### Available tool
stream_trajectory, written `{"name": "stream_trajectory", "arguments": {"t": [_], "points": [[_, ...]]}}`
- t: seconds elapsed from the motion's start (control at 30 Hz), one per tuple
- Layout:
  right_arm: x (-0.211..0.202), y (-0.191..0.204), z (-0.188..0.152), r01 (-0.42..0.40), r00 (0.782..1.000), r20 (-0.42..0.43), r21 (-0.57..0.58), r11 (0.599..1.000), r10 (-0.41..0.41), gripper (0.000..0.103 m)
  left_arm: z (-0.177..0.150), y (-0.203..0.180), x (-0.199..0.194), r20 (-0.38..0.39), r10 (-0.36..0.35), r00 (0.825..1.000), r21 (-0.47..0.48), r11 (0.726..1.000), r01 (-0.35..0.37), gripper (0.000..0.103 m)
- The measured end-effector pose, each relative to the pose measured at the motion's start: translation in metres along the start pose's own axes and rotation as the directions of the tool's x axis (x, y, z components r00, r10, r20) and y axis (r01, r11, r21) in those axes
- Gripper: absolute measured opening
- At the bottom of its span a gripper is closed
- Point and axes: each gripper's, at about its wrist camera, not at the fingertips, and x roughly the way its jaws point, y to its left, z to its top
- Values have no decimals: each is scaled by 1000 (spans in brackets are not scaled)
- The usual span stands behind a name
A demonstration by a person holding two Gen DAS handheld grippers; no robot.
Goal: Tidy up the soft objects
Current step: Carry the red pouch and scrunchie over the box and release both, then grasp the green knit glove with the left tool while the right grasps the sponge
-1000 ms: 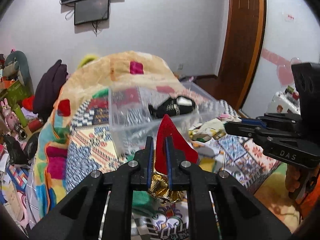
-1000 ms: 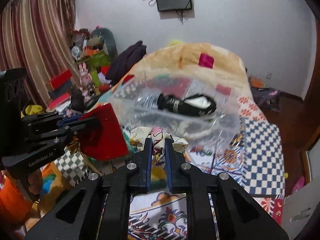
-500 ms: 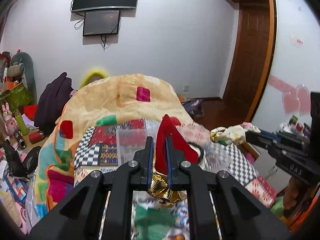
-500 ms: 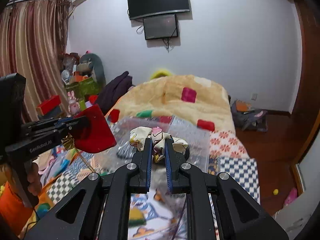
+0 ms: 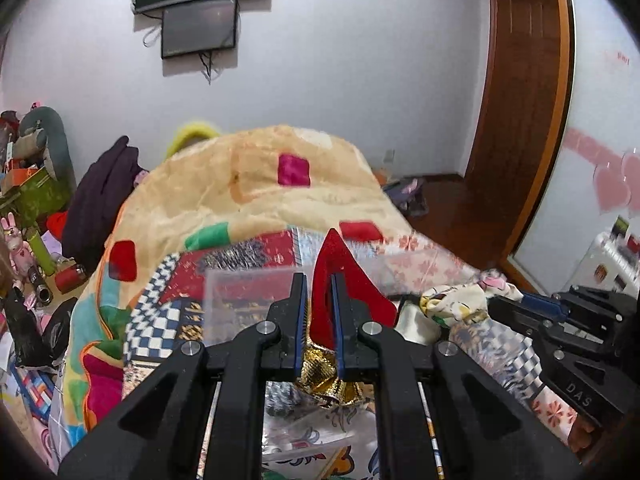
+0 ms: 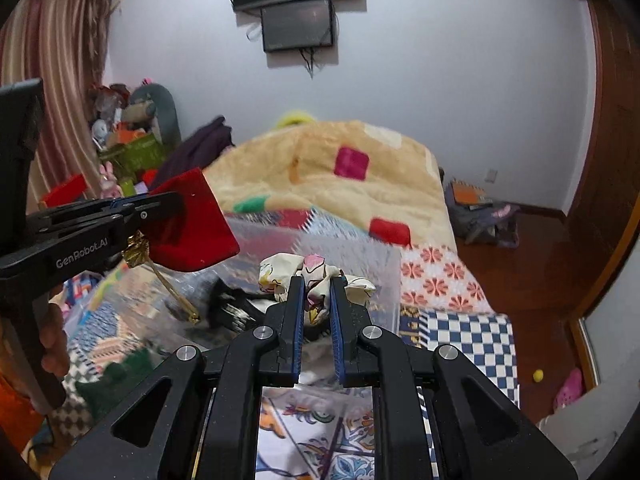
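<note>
Both tongs lowered, left tongs [image 5: 319, 304] clenching red pouch [image 5: 344, 292], right tongs [image 6: 316, 300] clenching floral cloth [image 6: 280, 272] over clear bin [image 6: 376, 264] w/ black item [image 6: 232, 308]

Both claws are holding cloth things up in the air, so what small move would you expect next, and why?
Probably lowering the right gripper toward the clear plastic bin to drop in the floral cloth it grips. The bin lies just ahead and below, already holding a black item; the left gripper holds a red pouch.

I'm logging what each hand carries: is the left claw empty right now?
No, the left claw is shut on a red pouch, which sticks up between its fingers.
</note>
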Motion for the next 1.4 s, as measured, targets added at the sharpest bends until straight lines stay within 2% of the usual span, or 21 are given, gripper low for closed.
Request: {"name": "stream_trajectory", "arguments": {"t": [0.27, 0.57, 0.63, 0.73, 0.83, 0.93, 1.0, 1.07, 1.2, 1.3, 1.37, 1.4], "points": [[26, -6, -15, 16, 993, -117, 8, 1000, -15, 11, -16, -18, 37, -139, 4, 990, 67, 998, 5, 11], [28, -3, -17, 0, 985, -175, 6, 1000, 1, 12, -28, -17, 47, -221, -4, 975, 79, 997, 22, 11], [27, -4, -17, 4, 984, -176, 10, 1000, -3, 12, -32, -15, 44, -229, -6, 973, 78, 997, 24, 14], [24, -4, -16, 1, 984, -178, 8, 1000, 0, 15, -36, -14, 35, -221, -10, 975, 73, 997, 27, 26], [18, -2, -14, 5, 986, -169, -2, 1000, -5, 24, -39, -13, 25, -209, -19, 978, 59, 998, 32, 36], [9, 0, -12, 7, 989, -146, -3, 1000, -7, 34, -39, -11, 13, -192, -8, 981, 56, 998, 19, 39], [2, 1, -12, 2, 992, -123, 4, 1000, -2, 48, -40, -11, 2, -172, -1, 985, 63, 998, 12, 43], [-7, 3, -11, -7, 996, -94, 6, 1000, 7, 56, -41, -12, -11, -143, 10, 990, 75, 997, 1, 54], [-27, 9, -9, -9, 999, -42, 0, 1000, 9, 72, -43, -13, -37, -96, 20, 995, 88, 996, -12, 60], [-40, 14, -8, -12, 1000, -8, -9, 1000, 12, 79, -44, -12, -56, -79, 8, 997, 81, 997, -1, 71], [-49, 18, -8, -23, 1000, 13, -16, 1000, 23, 84, -46, -11, -66, -68, 3, 998, 84, 996, 3, 85], [-53, 21, -9, -28, 999, 18, -17, 999, 29, 85, -48, -11, -71, -61, 6, 998, 88, 996, -1, 89]]}}
